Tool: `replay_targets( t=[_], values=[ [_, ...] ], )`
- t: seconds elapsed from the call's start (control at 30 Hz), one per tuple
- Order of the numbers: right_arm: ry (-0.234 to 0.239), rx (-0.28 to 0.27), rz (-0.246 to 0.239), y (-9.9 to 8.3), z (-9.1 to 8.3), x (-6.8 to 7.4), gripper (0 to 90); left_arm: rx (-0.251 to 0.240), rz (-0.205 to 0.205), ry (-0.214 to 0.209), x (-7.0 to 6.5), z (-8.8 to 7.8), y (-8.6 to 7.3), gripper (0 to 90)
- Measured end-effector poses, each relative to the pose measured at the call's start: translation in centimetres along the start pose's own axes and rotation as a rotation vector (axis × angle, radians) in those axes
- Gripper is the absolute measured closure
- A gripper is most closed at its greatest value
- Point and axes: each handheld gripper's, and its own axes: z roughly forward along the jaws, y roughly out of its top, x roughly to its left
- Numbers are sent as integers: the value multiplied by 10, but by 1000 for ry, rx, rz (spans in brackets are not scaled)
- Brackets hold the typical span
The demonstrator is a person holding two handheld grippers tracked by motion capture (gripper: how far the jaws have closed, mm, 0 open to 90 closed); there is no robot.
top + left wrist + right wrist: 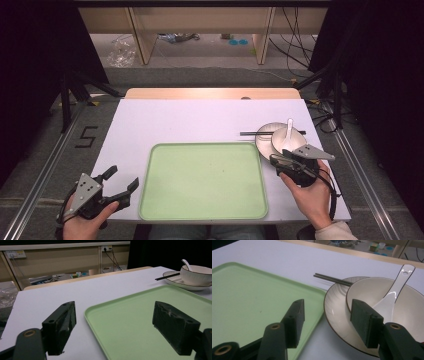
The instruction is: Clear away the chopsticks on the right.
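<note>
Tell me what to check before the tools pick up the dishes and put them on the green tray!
1. Tray has room: ok. The green tray holds nothing.
2. Right tool open: ok. Its jaws stand apart, by the plate's near rim.
3. Left tool open: ok. Jaws wide apart, holding nothing, at the tray's left corner.
4. Bowl sits steady: ok. It stands upright on the plate.
5. Spoon safe: not ok. It lies loose in the bowl and could slide when lifted.
6. Chopsticks safe: not ok. They rest loose across the plate's far rim, ends sticking out.
</note>
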Motion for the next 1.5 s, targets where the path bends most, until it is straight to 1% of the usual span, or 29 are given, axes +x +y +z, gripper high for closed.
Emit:
replay_targets(
  t=[0.1, 0.13, 0.2, 0.23, 0.27, 0.3, 0.33, 0.37, 0.4, 0.47, 0.53, 0.57, 0.6, 0.7, 0.8, 0.83, 0.87, 0.9, 0.93, 0.97, 1.0, 1.03, 1.1, 1.13, 1.17, 1.27, 1.3, 1.47, 1.5],
  values=[
    [-2, -13, 0, 4, 4, 1, 452, -8, 3, -4, 0, -1, 0, 192],
    [-21, -10, 1, 5, 5, 1, 453, -8, 3, -4, 0, -1, 0, 192],
    [-23, -5, 2, 7, 5, 0, 452, -3, 7, -2, 0, -2, 0, 192],
    [-32, -21, -7, 8, 7, -1, 452, -4, 7, -3, 0, -2, 0, 192],
    [-28, -21, 6, 10, 9, -1, 458, -3, 7, -3, 0, -2, 0, 192],
    [-19, -18, 7, 11, 12, -2, 498, -3, 5, -2, 0, -1, 0, 192],
    [-29, -2, -19, 15, 17, -3, 579, -2, 4, -2, 0, -1, 0, 192],
    [-29, -2, -19, 15, 17, -3, 579, -2, 4, -2, 0, -1, 0, 192],
    [-33, -1, -37, 18, 21, -3, 635, -1, 6, -4, 0, 0, 0, 192],
    [-63, 37, -36, 27, 29, -2, 751, -2, 6, -5, 0, 0, 0, 192],
    [-82, 40, -32, 34, 35, -1, 801, -3, 7, -6, 0, 0, 0, 192],
    [-102, 41, -46, 37, 38, -2, 835, -1, 5, -6, 0, 0, 0, 193],
    [-102, 41, -46, 37, 38, -2, 835, 0, 4, -4, 0, 0, 0, 193],
    [-117, 87, -51, 48, 47, -4, 900, -2, 6, -5, 0, -1, 0, 193],
    [-125, 152, -15, 60, 63, -9, 900, -1, 5, -6, 0, -1, 0, 193],
    [-125, 152, -15, 60, 63, -9, 900, -2, 4, -6, 0, -1, 0, 193],
    [-123, 184, -12, 66, 73, -13, 900, -1, 5, -7, 0, -1, 0, 193],
    [-137, 196, 35, 69, 78, -12, 900, -1, 4, -7, 0, -1, 0, 193],
    [-137, 196, 35, 69, 78, -12, 900, -1, 4, -7, 0, -1, 0, 193],
    [-142, 245, 35, 71, 82, -12, 900, -3, 3, -8, 0, 0, 0, 193],
    [-154, 269, 55, 74, 92, -14, 900, -5, 2, -10, 0, 0, 0, 192],
    [-167, 300, 45, 76, 98, -14, 900, -9, 2, -13, 0, 0, 0, 192],
    [-166, 302, 56, 77, 102, -14, 900, -3, 4, -10, 0, -1, 0, 193],
    [-179, 336, 53, 80, 112, -14, 900, -2, 4, -10, 0, -1, 0, 193],
    [-179, 336, 53, 80, 112, -14, 900, -6, 3, -12, 0, 0, 0, 193],
    [-178, 381, 49, 84, 130, -14, 900, -2, 5, -10, 0, -1, 0, 193],
    [-183, 391, 34, 84, 135, -15, 900, -2, 5, -10, 0, -1, 0, 193],
    [-185, 420, 26, 85, 147, -21, 900, -3, 3, -12, 0, -1, 0, 194],
    [-187, 432, 54, 84, 151, -21, 900, -3, 3, -12, 0, -1, 0, 194]
  ],
)
